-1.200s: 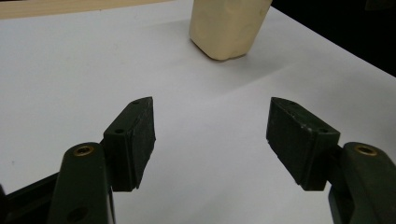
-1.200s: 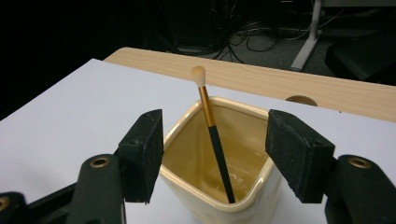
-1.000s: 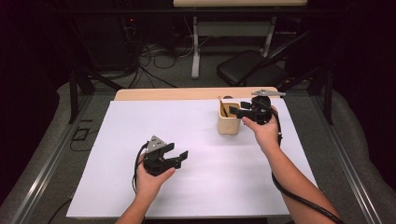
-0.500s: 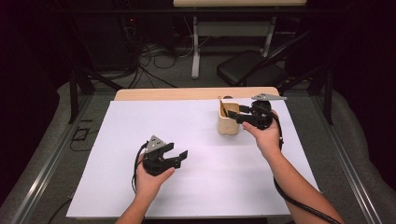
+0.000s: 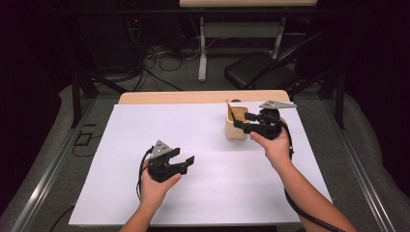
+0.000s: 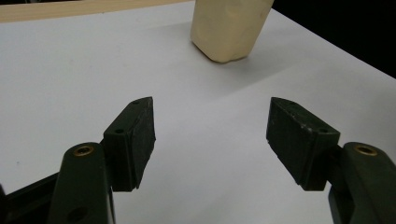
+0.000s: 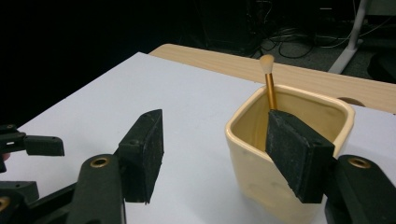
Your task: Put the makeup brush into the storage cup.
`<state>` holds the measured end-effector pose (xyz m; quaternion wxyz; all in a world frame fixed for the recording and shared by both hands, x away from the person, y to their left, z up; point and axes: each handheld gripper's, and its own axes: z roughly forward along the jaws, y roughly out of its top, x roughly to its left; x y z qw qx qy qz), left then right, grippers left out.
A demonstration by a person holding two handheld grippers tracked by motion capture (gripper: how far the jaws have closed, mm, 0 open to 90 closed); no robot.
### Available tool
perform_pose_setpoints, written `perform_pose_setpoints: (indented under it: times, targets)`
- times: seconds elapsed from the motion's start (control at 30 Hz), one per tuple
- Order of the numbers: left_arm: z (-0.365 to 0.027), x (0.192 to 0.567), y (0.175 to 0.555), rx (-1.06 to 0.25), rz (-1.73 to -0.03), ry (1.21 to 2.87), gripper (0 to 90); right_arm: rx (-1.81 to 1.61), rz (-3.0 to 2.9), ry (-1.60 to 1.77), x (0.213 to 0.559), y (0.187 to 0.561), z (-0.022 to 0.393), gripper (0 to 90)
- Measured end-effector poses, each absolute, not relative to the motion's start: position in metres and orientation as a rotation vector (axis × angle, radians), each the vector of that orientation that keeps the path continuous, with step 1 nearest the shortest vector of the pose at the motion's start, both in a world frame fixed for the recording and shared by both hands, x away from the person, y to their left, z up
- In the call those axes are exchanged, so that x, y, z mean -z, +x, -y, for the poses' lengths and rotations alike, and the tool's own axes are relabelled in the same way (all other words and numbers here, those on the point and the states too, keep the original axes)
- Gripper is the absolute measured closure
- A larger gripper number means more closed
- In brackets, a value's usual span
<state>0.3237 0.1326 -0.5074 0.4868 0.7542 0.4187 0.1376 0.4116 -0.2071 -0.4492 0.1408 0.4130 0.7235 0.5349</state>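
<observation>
a pale yellow cup stands upright on a white sheet that covers a wooden table, toward the far right part of the sheet. it is a squarish cup with rounded corners, its mouth facing straight up. inside it stands a small brush with a golden handle, long axis close to vertical, leaning against the far wall of the cup, with its pale bristle tip pointing up above the rim.

the right gripper is held level at the cup's right side, pointing left across the table toward it. its jaws stand wide apart and grip nothing (in the right gripper view one black pad sits in front of the near rim, the other out over bare sheet; whether the near pad touches the cup cannot be told).

the left gripper rests low over the sheet nearer the person, well apart from the cup, jaws also spread wide with nothing between them.

the right gripper view looks down into the cup's hollow and shows the brush clearly. the left gripper view shows the cup's lower outside wall and base, far off beyond its open pads. the high view adds both of the person's forearms and a dark chair behind the table.
</observation>
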Motion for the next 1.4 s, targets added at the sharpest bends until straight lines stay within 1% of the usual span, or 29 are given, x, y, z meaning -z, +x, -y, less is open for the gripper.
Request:
perform_pose_setpoints:
  times: [0.7,1.4]
  targets:
    - [-0.133,0.507,0.323,-0.339,-1.017,1.831,32.5,-1.579,-2.131,1.171,0.475,0.381,0.206,37.0]
    - [-0.134,0.507,0.324,-0.337,-1.023,1.828,32.5,-1.615,-2.162,1.139,0.497,0.355,0.195,37.1]
